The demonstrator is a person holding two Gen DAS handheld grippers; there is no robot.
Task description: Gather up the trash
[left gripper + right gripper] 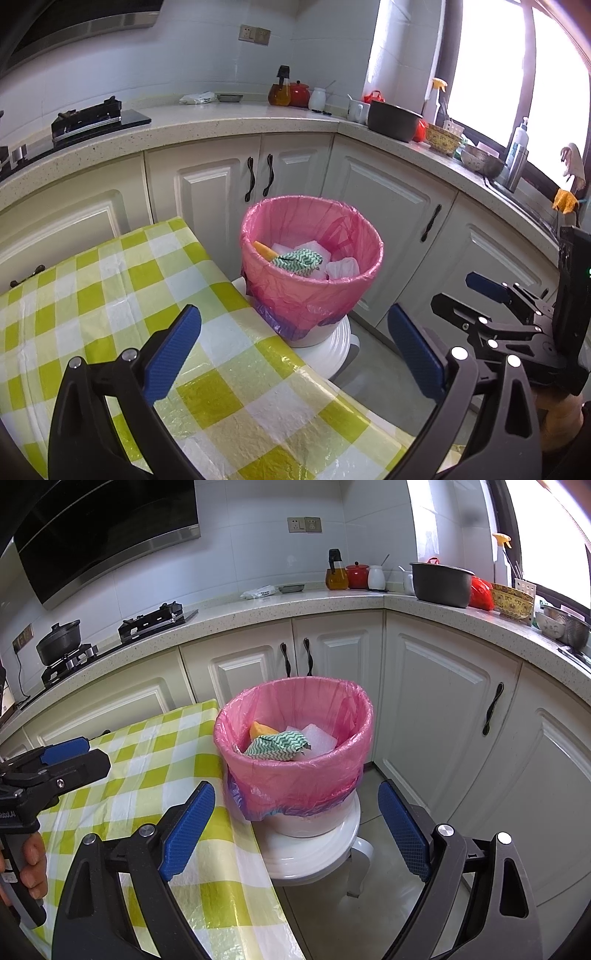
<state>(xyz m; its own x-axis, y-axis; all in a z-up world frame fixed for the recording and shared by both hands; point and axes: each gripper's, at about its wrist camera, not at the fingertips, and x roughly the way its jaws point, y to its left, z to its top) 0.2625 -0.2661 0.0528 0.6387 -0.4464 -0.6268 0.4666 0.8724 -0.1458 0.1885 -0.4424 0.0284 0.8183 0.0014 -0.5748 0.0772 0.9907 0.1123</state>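
Observation:
A bin with a pink liner (314,295) (295,775) stands on a white stool (317,853) beside the table. Inside lie a green zigzag cloth (299,261) (279,747), an orange piece (264,250) (260,729) and white wrappers (341,266). My left gripper (295,354) is open and empty, above the table's edge, short of the bin. My right gripper (297,834) is open and empty, in front of the bin. Each gripper also shows in the other's view: the right one (487,295) and the left one (70,753).
The table carries a green and white checked cloth (147,314) (147,775). White cabinets (443,720) and an L-shaped counter (240,118) stand behind, with a hob (88,118), pots (441,583), jars and bowls. Tiled floor (369,904) lies to the right of the stool.

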